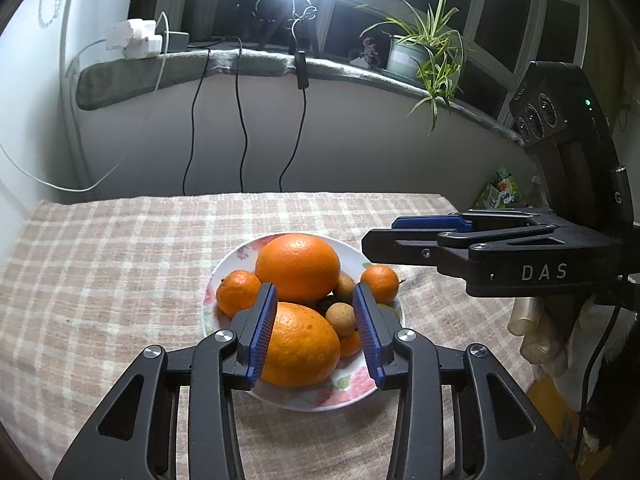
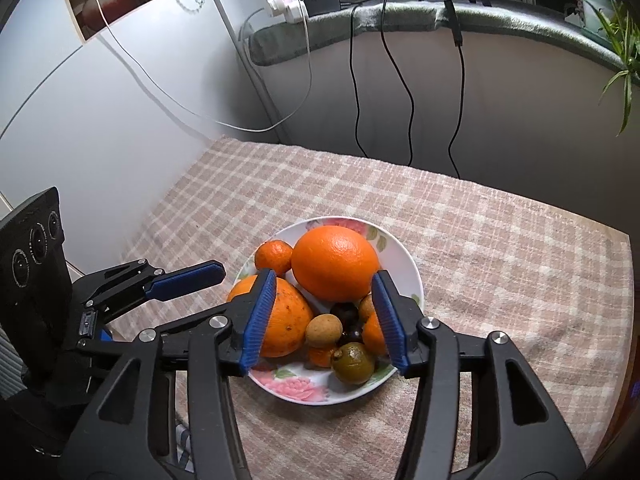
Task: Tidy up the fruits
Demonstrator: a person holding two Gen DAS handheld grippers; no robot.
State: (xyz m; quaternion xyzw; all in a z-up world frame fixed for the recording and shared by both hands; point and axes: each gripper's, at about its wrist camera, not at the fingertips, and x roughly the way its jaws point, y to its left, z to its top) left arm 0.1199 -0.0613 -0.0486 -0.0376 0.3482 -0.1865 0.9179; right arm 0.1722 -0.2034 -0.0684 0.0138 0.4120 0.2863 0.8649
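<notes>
Through the left wrist camera I see my left tongs (image 1: 316, 330) standing apart with nothing pinched; their blue pads (image 1: 262, 330) frame the near big orange (image 1: 304, 346) without pressing on it. That orange lies in the flowered plate (image 1: 352, 384), which sits near the middle of the counter (image 1: 100, 260), a little toward its near edge, on the checked cloth. Behind it is a second big orange (image 1: 298, 266), a mandarin (image 1: 237, 292) at the plate's left rim, another mandarin (image 1: 379, 278) at the right rim, and a tan round fruit (image 1: 341, 318) between them. My right tongs (image 1: 380, 236) hang over the counter just right of the plate; from this side I cannot tell their gap.

Through the right wrist camera my right tongs (image 2: 324, 320) are open and empty above the plate's (image 2: 400, 256) near half. Between the pads lie the tan fruit (image 2: 324, 330), a dark fruit (image 2: 346, 312) and a green citrus (image 2: 354, 362). The left tongs (image 2: 216, 272) show at the plate's left.
</notes>
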